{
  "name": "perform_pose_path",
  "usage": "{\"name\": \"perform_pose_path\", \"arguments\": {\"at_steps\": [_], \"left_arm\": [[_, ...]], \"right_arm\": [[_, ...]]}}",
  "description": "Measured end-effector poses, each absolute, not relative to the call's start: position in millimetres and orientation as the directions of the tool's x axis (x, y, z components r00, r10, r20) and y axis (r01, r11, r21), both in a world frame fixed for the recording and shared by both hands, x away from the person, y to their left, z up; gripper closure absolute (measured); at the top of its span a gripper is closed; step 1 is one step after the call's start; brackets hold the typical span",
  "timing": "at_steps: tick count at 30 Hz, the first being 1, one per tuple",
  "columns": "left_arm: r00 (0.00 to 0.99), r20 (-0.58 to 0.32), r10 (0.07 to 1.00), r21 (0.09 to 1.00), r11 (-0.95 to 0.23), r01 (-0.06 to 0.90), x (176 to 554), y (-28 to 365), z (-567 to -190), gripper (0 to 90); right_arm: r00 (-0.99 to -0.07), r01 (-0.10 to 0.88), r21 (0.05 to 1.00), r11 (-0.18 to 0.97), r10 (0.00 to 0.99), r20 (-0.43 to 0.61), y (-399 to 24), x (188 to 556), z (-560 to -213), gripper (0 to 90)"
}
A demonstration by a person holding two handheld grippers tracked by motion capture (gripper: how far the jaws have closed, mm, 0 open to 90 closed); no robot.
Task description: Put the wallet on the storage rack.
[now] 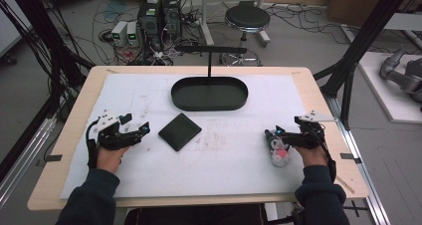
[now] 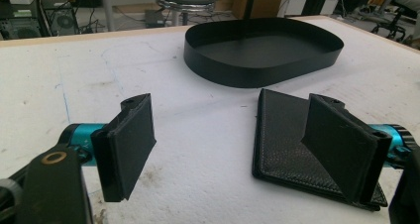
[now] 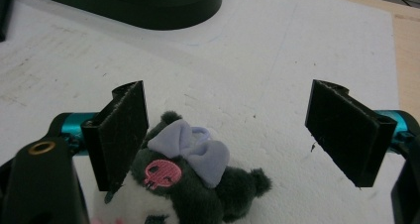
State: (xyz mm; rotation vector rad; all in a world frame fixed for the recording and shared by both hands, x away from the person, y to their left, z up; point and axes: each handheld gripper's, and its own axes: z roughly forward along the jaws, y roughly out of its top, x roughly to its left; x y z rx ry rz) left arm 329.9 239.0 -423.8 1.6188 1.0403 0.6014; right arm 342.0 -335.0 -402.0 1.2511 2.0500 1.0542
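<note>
A flat black wallet lies on the white mat left of centre. My left gripper rests just left of it, open and holding nothing. In the left gripper view the wallet lies partly under the right jaw of the left gripper. A small plush toy, dark with a lilac bow and a pink patch, lies at the right. My right gripper stands open beside it. In the right gripper view the plush toy sits low between the jaws of the right gripper, against the left one.
A black oval tray with an upright T-shaped stand sits at the back centre of the mat. Its wall shows in the left gripper view. Beyond the table are a stool, computers and floor cables. Black frame posts flank the table.
</note>
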Motion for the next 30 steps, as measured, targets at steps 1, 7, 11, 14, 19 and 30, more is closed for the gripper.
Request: {"name": "perform_pose_path", "arguments": {"at_steps": [1,7,11,14,19,30], "left_arm": [[0.491,-0.123,0.862,0.945,-0.05,0.324,330,239,-424,20.2],[0.49,-0.121,0.863,0.941,-0.057,0.334,331,238,-426,20.2],[0.494,-0.123,0.86,0.941,-0.057,0.335,330,236,-424,20.2],[0.504,-0.121,0.855,0.94,-0.065,0.335,330,233,-423,20.2],[0.534,-0.151,0.832,0.935,-0.055,0.351,332,227,-422,20.2],[0.565,-0.188,0.803,0.897,-0.094,0.431,359,204,-427,32.1]], "right_arm": [[-0.445,0.499,0.822,0.273,0.895,-0.027,-335,342,-402,17.0],[-0.457,0.498,0.819,0.286,0.889,-0.033,-334,345,-403,17.0],[-0.455,0.497,0.819,0.286,0.89,-0.035,-335,346,-403,17.0],[-0.464,0.493,0.814,0.306,0.884,-0.051,-333,343,-402,17.0],[-0.471,0.479,0.819,0.317,0.88,-0.065,-331,339,-399,17.0],[-0.49,0.488,0.812,0.321,0.87,-0.05,-327,345,-401,17.0]]}}
